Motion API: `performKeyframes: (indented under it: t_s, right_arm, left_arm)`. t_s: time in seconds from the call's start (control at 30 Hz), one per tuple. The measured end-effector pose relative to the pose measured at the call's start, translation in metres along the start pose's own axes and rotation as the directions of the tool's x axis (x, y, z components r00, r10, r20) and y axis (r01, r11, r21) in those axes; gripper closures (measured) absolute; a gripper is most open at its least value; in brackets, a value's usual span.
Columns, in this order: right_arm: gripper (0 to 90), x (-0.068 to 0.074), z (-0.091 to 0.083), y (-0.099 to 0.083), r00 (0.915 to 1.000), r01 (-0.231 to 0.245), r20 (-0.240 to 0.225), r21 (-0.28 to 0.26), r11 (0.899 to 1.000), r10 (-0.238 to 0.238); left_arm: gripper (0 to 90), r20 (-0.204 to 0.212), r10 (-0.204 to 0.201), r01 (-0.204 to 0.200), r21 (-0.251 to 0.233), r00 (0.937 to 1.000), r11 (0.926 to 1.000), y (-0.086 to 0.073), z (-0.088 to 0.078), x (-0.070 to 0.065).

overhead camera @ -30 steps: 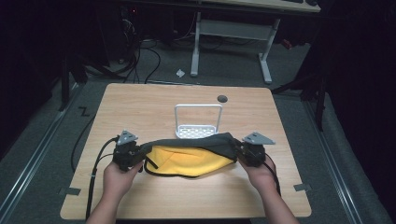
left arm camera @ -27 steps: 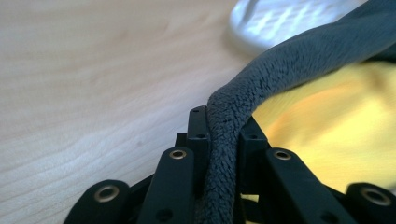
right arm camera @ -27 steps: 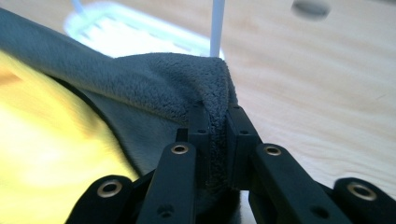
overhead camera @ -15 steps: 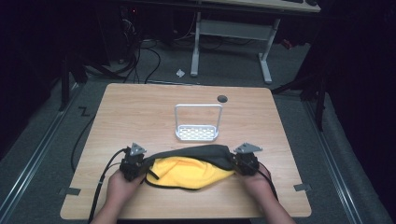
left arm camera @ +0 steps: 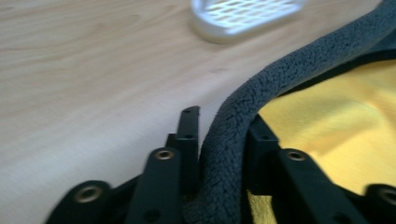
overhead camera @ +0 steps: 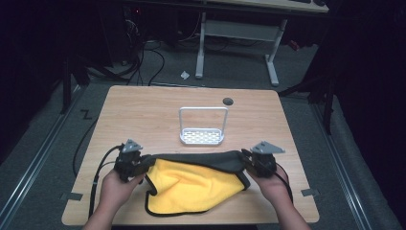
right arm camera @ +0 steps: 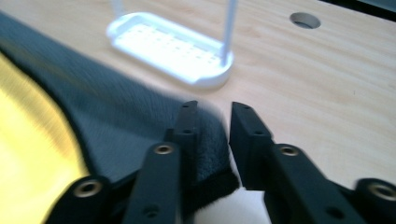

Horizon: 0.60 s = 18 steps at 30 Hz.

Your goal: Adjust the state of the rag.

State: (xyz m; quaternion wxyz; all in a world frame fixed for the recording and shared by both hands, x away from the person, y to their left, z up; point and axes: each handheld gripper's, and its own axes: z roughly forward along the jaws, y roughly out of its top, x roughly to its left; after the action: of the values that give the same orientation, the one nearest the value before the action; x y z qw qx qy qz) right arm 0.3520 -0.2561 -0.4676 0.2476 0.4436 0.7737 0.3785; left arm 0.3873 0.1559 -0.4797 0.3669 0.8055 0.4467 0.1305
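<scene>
A cloth, yellow [overhead camera: 191,187] with a dark grey fleece side [overhead camera: 201,159], lies folded on the wooden table [overhead camera: 143,115] near its front edge. My left gripper [overhead camera: 142,165] is at the cloth's left end. Its jaws have just been opening, and the thick grey fold [left arm camera: 224,140] still stands between them in the left gripper view [left arm camera: 222,126]. My right gripper [overhead camera: 246,164] is at the right end. Its jaws have also just been opening. In the right gripper view [right arm camera: 214,109] the grey corner [right arm camera: 205,158] rests against the left jaw, with a gap before the right jaw.
A white perforated rack with a wire handle [overhead camera: 202,136] stands just beyond the cloth, mid-table; it shows too as the rack [left arm camera: 243,18] and the rack [right arm camera: 173,51]. A round cable hole [overhead camera: 228,101] is at the back. The floor behind holds cables and a desk frame.
The cloth has sunk flat, and its yellow part has spread toward the front edge. Both hands drew inward, then apart again. The jaws stand wider than before.
</scene>
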Motion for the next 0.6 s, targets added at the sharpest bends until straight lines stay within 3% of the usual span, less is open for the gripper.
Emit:
performKeyframes:
  t_s: [0.03,0.1,0.17,0.2,0.23,0.33,0.47,0.53,0.6]
  right_arm:
    - [66.7,-0.009,0.020,0.010,0.9993,-0.035,0.012,0.021,0.999,0.034]
    - [62.9,-0.010,0.023,0.013,0.9994,-0.029,0.021,0.024,0.999,0.029]
    - [61.3,-0.010,0.021,0.015,0.9995,-0.022,0.022,0.022,0.999,0.022]
    - [61.3,-0.006,0.009,0.012,0.9996,0.002,0.027,-0.005,1.000,-0.002]
    - [61.3,-0.006,0.009,0.012,0.9996,0.002,0.027,-0.005,1.000,-0.002]
    - [61.3,0.003,-0.009,-0.005,0.9999,0.011,0.000,-0.013,1.000,-0.011]
    - [60.8,0.021,-0.010,-0.039,0.9989,0.033,-0.036,0.044,0.999,-0.031]
    - [59.9,0.026,-0.006,-0.051,0.9985,0.037,-0.042,0.078,0.996,-0.034]
    - [59.6,0.027,-0.002,-0.057,0.9989,0.030,-0.038,0.094,0.995,-0.027]
  left_arm:
    - [53.3,-0.007,-0.023,0.023,0.013,0.9997,0.9997,0.003,0.007,0.006]
    - [50.1,-0.038,-0.030,0.030,-0.002,0.9988,0.9996,0.004,0.011,0.010]
    - [44.1,-0.050,-0.038,0.037,-0.033,0.9980,0.9988,0.004,0.004,0.012]
    - [41.6,-0.051,-0.045,0.043,-0.051,0.9977,0.9978,0.002,0.000,0.012]
    - [41.6,-0.048,-0.053,0.049,-0.077,0.9974,0.9958,0.000,-0.006,0.011]
    - [39.5,-0.077,-0.036,0.028,-0.102,0.9964,0.9943,-0.013,-0.020,0.008]
    - [35.8,-0.040,-0.110,0.107,-0.071,0.9931,0.9917,-0.028,-0.019,0.022]
    - [34.1,-0.031,-0.114,0.113,-0.047,0.9930,0.9925,-0.032,-0.018,0.027]
    - [32.3,0.001,-0.156,0.156,-0.032,0.9877,0.9872,-0.036,-0.017,0.035]
